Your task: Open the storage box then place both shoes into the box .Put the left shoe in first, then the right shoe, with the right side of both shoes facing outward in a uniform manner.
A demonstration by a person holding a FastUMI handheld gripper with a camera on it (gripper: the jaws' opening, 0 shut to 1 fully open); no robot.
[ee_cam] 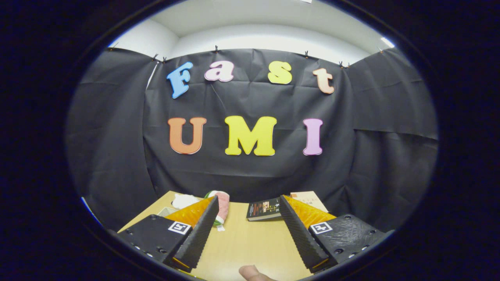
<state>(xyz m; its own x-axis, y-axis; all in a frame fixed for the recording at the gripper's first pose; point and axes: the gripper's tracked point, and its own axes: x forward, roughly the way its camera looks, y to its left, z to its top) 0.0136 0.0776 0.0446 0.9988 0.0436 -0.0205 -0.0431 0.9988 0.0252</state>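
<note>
My gripper (248,203) is held level above a light wooden table (242,242), open, with nothing between its fingers. Only bare tabletop shows in the gap. A fingertip of a person's hand (253,273) shows between the finger bases at the near end. No storage box or shoes are visible in this view.
Beyond the left finger lie a pink and green soft item (222,205) and a white item (183,201). A dark book (264,209) and a light book (310,200) lie by the right finger, at the table's far edge against the black cloth wall.
</note>
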